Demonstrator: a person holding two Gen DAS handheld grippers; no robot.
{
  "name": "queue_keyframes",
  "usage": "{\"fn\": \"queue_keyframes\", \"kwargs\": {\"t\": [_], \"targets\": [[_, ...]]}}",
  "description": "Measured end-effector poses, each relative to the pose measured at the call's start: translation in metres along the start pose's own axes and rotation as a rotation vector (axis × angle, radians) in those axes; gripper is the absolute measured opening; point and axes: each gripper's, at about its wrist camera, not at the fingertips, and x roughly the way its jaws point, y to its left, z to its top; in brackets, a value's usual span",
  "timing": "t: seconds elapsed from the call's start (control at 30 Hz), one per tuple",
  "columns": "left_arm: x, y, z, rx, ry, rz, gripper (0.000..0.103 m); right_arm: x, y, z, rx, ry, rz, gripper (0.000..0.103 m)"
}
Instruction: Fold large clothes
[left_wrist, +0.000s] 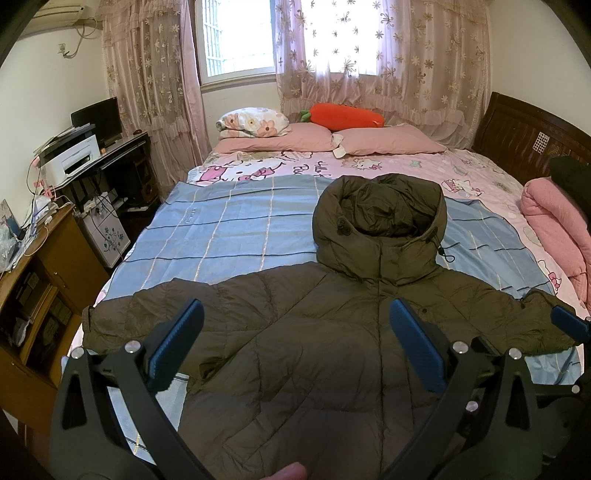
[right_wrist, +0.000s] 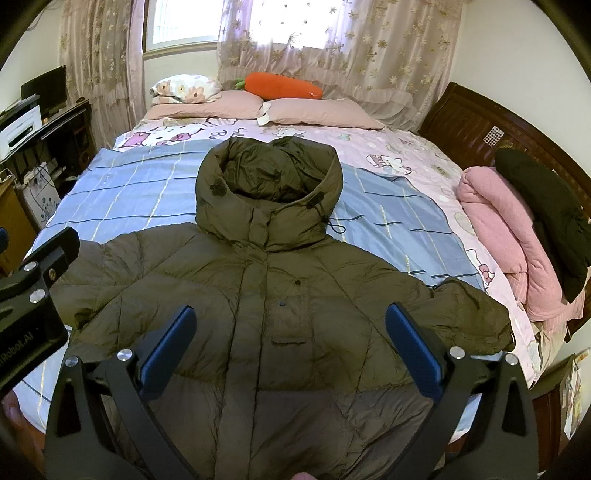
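Garment: olive-green quilted hooded down jacket (right_wrist: 280, 295), lying front side up on the blue checked blanket (left_wrist: 229, 229) over the bed, hood toward the pillows, hem toward the onlooker's edge.
Sleeves: both spread sideways; left sleeve (left_wrist: 140, 314) reaches the blanket's left edge, right sleeve (right_wrist: 469, 314) ends near the pink cartoon-print sheet (right_wrist: 406, 147).
Hood: open and puffed, drawcord with toggle trailing onto the blanket on its right side.
Front placket: closed as far as I can see; dark snaps show on the chest.
Left gripper (left_wrist: 295, 343): black frame with blue ribbed pads, jaws spread wide, nothing between them, hovering over the jacket's left chest.
Right gripper (right_wrist: 291, 347): same build, jaws likewise wide apart and empty, above the middle chest and pocket flap.
Contact: neither pair of pads looks to touch the fabric; cannot be certain from these angles.
Progress: judged at the very start. Jacket is laid flat, no fold visible.
Left to do: presumably sleeves in across the body, hood down, then body folded up. All of it.
Handling note: puffy fill will likely spring back; folds may need pressing.
Writing, gripper: white lettering on the left gripper's body, seen in the right wrist view, reads partly "Robot.AI"; first characters cut off.
Writing, sheet: "Hello K…" beside the cat figures, partial.
Writing, blanket: small embroidered mark, unreadable.
Jacket labels: none visible.
Surroundings: orange carrot-shaped plush (left_wrist: 345, 116) on pink pillows; folded pink quilt (right_wrist: 495, 236) at right.
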Motion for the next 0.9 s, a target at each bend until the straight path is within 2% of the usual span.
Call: {"fn": "queue_keyframes", "kwargs": {"t": [0.37, 0.53, 0.67, 0.73, 0.9], "targets": [[0.0, 0.0, 0.0, 0.0, 0.003, -0.001, 0.101, 0.001, 0.0, 0.001, -0.005, 0.001, -0.003, 0.102], [0.012, 0.03, 0.002, -0.045, 0.063, -0.026, 0.101, 0.005, 0.0, 0.0, -0.004, 0.005, -0.001, 0.102], [0.057, 0.082, -0.002, -0.193, 0.199, -0.072, 0.101, 0.02, 0.007, -0.014, -0.007, 0.019, 0.029, 0.102], [0.091, 0.123, -0.012, -0.335, 0.309, -0.098, 0.101, 0.028, 0.005, -0.016, -0.017, 0.024, 0.044, 0.102], [0.156, 0.227, -0.056, -0.676, 0.494, -0.01, 0.101, 0.051, 0.001, -0.015, -0.025, 0.087, 0.081, 0.102]]}}
